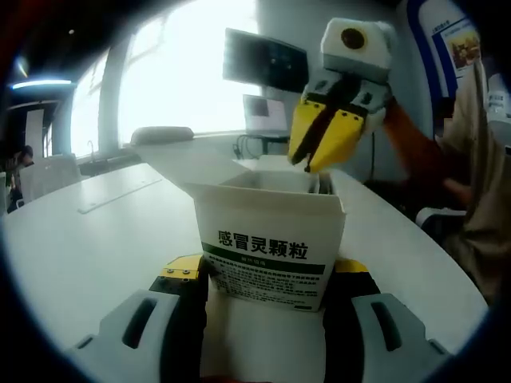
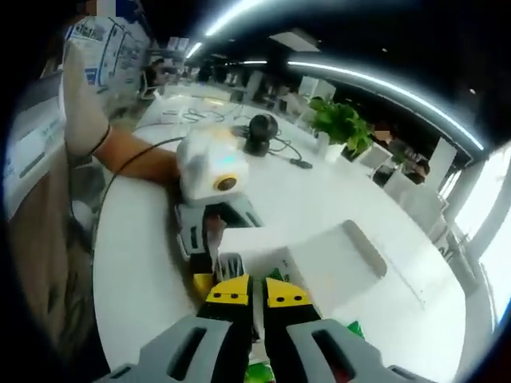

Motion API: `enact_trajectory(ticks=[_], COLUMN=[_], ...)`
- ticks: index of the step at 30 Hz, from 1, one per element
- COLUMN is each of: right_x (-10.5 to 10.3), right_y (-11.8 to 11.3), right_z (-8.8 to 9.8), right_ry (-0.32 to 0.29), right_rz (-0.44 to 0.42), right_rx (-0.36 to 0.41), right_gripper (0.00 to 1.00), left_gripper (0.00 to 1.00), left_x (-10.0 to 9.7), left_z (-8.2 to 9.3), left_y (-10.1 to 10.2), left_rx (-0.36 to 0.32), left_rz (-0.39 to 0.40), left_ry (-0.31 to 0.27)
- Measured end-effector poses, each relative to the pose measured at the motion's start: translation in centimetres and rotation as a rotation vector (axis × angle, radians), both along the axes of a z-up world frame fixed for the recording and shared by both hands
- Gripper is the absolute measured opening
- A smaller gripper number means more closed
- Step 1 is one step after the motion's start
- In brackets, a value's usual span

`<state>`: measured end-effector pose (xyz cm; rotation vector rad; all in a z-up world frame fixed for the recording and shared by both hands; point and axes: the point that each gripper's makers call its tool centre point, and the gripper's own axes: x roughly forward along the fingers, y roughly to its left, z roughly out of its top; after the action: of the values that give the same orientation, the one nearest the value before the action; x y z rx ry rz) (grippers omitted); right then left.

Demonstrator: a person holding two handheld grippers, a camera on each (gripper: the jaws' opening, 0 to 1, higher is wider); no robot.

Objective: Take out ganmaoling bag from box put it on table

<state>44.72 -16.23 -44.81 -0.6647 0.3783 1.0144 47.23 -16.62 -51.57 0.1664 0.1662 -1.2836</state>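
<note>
A white ganmaoling box (image 1: pixel 263 215) with a green stripe and dark lettering stands upright on the white table (image 1: pixel 96 231). Its top is open. My left gripper (image 1: pixel 265 270) is shut on its lower sides. My right gripper (image 1: pixel 313 163) comes down from the upper right, with its yellow fingertips together at the box's open mouth. In the right gripper view my right gripper (image 2: pixel 255 291) has its jaws nearly closed on a thin white and green strip, which looks like a ganmaoling bag (image 2: pixel 259 369). Beyond the tips are the box (image 2: pixel 263 239) and my left gripper (image 2: pixel 227 239).
A person's arm (image 1: pixel 423 152) reaches in from the right. A monitor (image 1: pixel 263 60) stands at the table's far side. On the table lie a flat white bar (image 2: pixel 363 247) and a round black device (image 2: pixel 262 132) with a cable. A potted plant (image 2: pixel 343 124) stands further off.
</note>
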Motion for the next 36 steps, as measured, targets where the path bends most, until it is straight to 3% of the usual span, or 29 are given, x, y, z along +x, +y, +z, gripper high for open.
enact_trajectory(ticks=[17,24,36], right_x=[-0.6,0.3,0.9], right_y=[0.7,0.9,1.1], right_z=[-1.1,-1.9,-3.5], right_ry=[0.018,0.064,0.112], right_rz=[0.118,0.113,0.09], right_rx=[-0.131,-0.182,-0.196], right_gripper=[0.02,0.02,0.0], left_gripper=[0.49,0.49,0.49], left_x=[0.0,0.0,0.0], left_z=[0.0,0.0,0.0], left_y=[0.0,0.1,0.1], left_rx=[0.0,0.001,0.001], left_rz=[-0.001,-0.001,-0.003], left_ry=[0.0,-0.001,-0.002])
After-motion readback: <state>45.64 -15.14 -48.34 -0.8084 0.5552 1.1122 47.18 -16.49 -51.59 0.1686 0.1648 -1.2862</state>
